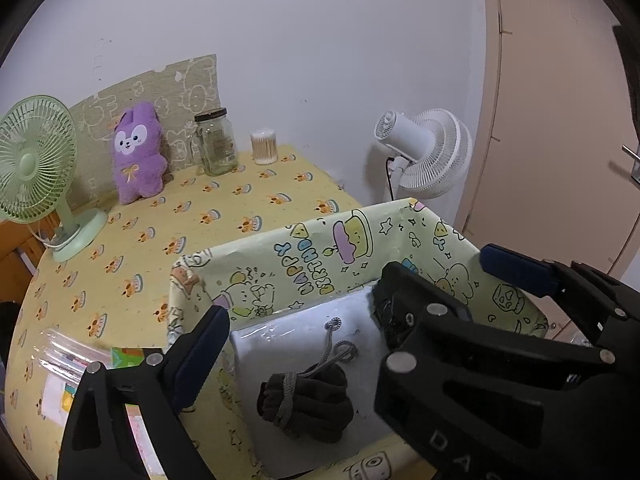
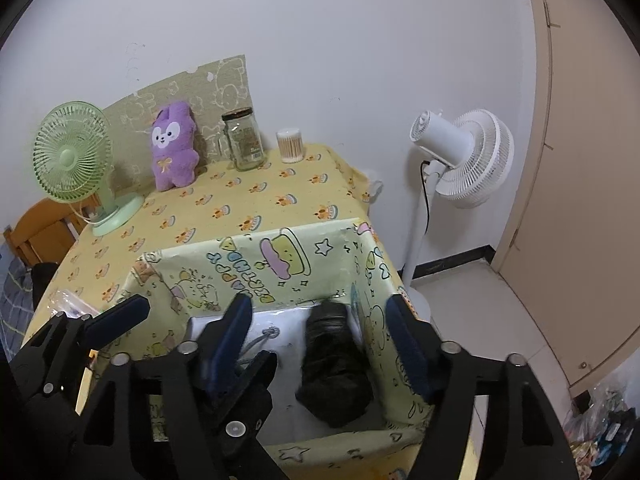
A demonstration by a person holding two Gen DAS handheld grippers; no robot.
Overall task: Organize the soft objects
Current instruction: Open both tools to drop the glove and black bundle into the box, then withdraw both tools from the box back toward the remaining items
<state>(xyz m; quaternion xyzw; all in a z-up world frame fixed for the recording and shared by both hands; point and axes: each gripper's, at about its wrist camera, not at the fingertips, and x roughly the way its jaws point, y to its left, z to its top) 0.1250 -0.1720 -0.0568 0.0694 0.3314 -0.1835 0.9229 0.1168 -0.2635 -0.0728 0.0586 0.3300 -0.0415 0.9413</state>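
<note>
Black plastic with blue rubber pads forms both tools. The left gripper stands with jaws wide apart and nothing pressed between its pads; the right gripper is likewise parted and grips nothing.

Landmark: the open cardboard box wrapped in pale yellow-green birthday paper. Both grippers hang over its near rim, pointing down into it. On its white floor, below the left gripper, lies a dark brown rolled fabric bundle tied with a grey cord. Against the box's right wall, between the right gripper's fingers in its own view, lies a black crumpled soft roll. Both items sit loose inside the box.

Beyond the box's far wall, on the yellow cake-print tablecloth, a purple plush rabbit leans upright, well apart from the box and not yet stored.

Hazards, as judged:
- Withdrawing a gripper carelessly could snag the grey cord and drag the bundle out.
- An open finger could catch the box's thin wall and tip or shift it.
- Reaching for the plush could knock the clear glass jar just beside it.
</note>
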